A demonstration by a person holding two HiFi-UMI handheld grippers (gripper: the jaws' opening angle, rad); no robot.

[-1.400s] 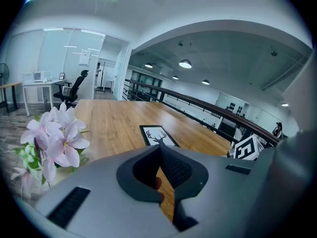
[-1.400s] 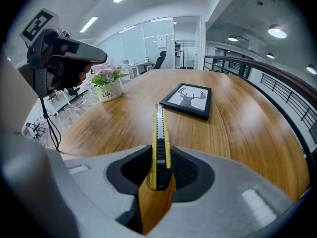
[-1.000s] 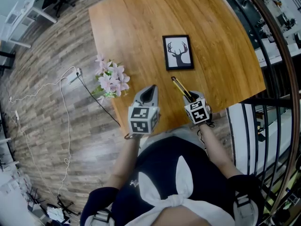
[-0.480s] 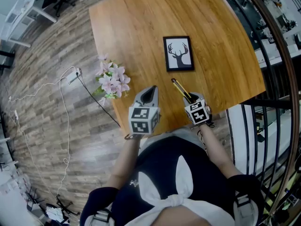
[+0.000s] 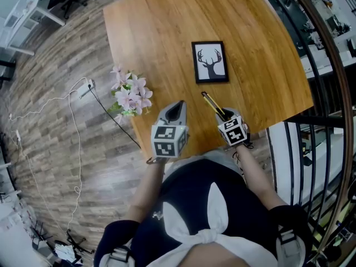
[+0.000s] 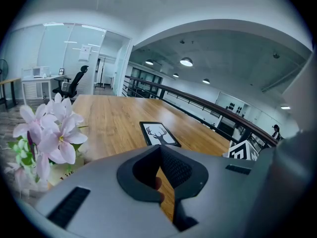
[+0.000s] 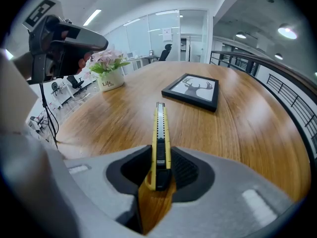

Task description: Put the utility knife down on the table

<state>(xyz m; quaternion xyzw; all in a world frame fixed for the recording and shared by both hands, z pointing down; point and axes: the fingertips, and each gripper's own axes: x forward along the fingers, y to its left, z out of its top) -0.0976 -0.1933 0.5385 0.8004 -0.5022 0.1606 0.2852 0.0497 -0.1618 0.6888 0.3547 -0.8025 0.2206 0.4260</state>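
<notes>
A yellow and black utility knife (image 7: 160, 142) sticks forward out of my right gripper (image 7: 159, 171), whose pads are shut on its rear end. In the head view the utility knife (image 5: 213, 104) slants over the near part of the wooden table (image 5: 167, 32), with the right gripper (image 5: 226, 117) behind it. I cannot tell whether its tip touches the wood. My left gripper (image 5: 177, 107) hangs over the table's near left edge, level with the right one. Its pads meet at the tips with nothing between them, so the left gripper (image 6: 159, 148) is shut and empty.
A black-framed deer picture (image 5: 210, 62) lies flat just beyond the knife. A pot of pink flowers (image 5: 131, 96) stands at the table's left edge, close to the left gripper. A dark metal railing (image 5: 314, 121) runs along the right. Cables (image 5: 75, 132) lie on the floor at left.
</notes>
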